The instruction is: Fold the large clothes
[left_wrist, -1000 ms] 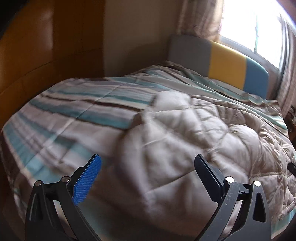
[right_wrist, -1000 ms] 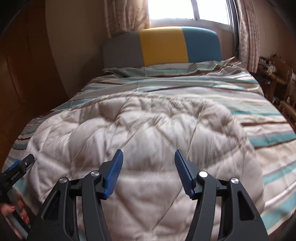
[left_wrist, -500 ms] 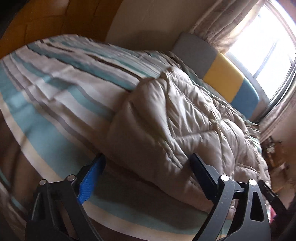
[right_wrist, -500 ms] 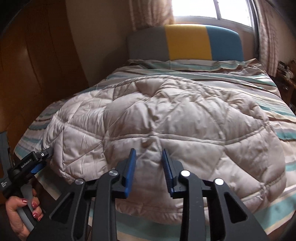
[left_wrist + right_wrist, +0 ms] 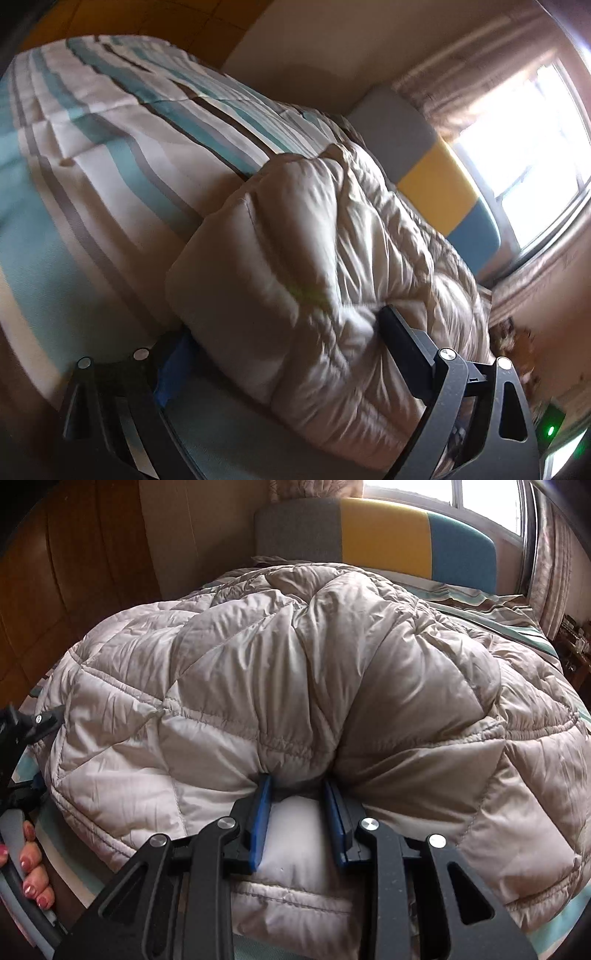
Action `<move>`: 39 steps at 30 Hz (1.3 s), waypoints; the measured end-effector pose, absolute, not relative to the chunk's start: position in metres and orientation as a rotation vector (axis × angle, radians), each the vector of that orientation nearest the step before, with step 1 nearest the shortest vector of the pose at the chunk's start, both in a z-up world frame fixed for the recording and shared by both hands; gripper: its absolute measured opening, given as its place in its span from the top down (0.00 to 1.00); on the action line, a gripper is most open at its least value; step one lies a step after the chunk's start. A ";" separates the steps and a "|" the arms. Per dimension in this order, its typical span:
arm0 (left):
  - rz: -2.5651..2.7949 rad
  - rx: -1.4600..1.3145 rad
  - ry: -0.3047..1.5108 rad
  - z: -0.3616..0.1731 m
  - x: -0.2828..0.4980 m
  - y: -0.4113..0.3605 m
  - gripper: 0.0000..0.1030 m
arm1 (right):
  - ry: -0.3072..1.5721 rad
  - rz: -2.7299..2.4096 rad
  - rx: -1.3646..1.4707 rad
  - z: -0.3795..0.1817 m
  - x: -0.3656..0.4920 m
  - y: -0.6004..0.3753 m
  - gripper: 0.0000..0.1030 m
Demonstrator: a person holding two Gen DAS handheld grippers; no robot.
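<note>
Beige quilted jacket [image 5: 295, 686] at bed [image 5: 74, 177] foot edge; right tool [image 5: 297, 808] pinching hem, left tool [image 5: 280, 343] wide astride corner. Risk: slick padding slips out.

We see bright daylight pour in through the window [image 5: 535, 155], so white there that it washes out. The puffy coat [image 5: 295, 686] shines on top and turns dark in its folds. The left view is smeared and blurry; the right view is sharp. Both pictures bend round at the edges, and their corners go black.
</note>
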State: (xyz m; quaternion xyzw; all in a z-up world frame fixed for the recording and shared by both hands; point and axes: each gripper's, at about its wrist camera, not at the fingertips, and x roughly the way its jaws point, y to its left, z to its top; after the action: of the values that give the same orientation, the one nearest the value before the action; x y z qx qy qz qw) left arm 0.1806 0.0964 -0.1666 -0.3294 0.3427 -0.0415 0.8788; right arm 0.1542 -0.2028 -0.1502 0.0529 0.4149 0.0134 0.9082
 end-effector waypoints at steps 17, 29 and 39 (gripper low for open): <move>-0.208 -0.707 0.424 -0.102 0.147 0.128 0.72 | 0.899 0.111 0.138 -0.145 0.156 -0.175 0.73; -0.164 -0.588 0.350 -0.067 0.136 0.103 0.72 | 0.706 -0.017 0.092 -0.097 0.106 -0.211 0.56; -0.258 -0.431 0.290 -0.029 0.134 0.045 0.72 | 0.733 -0.408 0.151 -0.101 0.056 -0.336 0.52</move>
State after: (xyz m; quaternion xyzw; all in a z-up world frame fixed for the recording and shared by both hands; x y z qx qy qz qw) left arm 0.1344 0.0454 -0.0294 -0.2126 0.1431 -0.1274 0.9582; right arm 0.0561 -0.3363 -0.1012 0.0732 0.3553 -0.1981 0.9106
